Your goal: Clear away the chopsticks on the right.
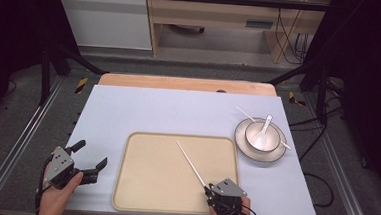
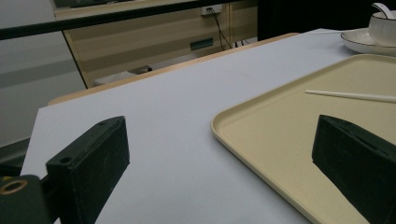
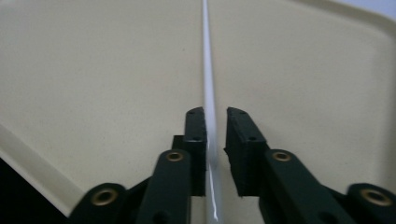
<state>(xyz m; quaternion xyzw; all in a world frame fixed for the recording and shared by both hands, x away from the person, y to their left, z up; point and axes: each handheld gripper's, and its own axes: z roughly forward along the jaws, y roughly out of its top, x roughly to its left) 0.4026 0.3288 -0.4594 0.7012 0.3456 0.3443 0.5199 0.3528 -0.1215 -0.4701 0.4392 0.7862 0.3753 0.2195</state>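
left black two-jaw gripper point(image 1: 88, 161) | grey three-cornered plate with screws on top | blocky matte-black jaws, brass-ringed pivot | right black two-jaw gripper point(image 3: 215, 126) | same grey plate | brass-ringed pivots, small jaw screw holes | black cable trailing | bare hands

Grey floor point(image 1: 191, 67) beyond desk point(image 1: 128, 108); wooden cabinet point(image 1: 214, 14), white panel point(image 1: 104, 17), cables point(image 1: 293, 38) behind.
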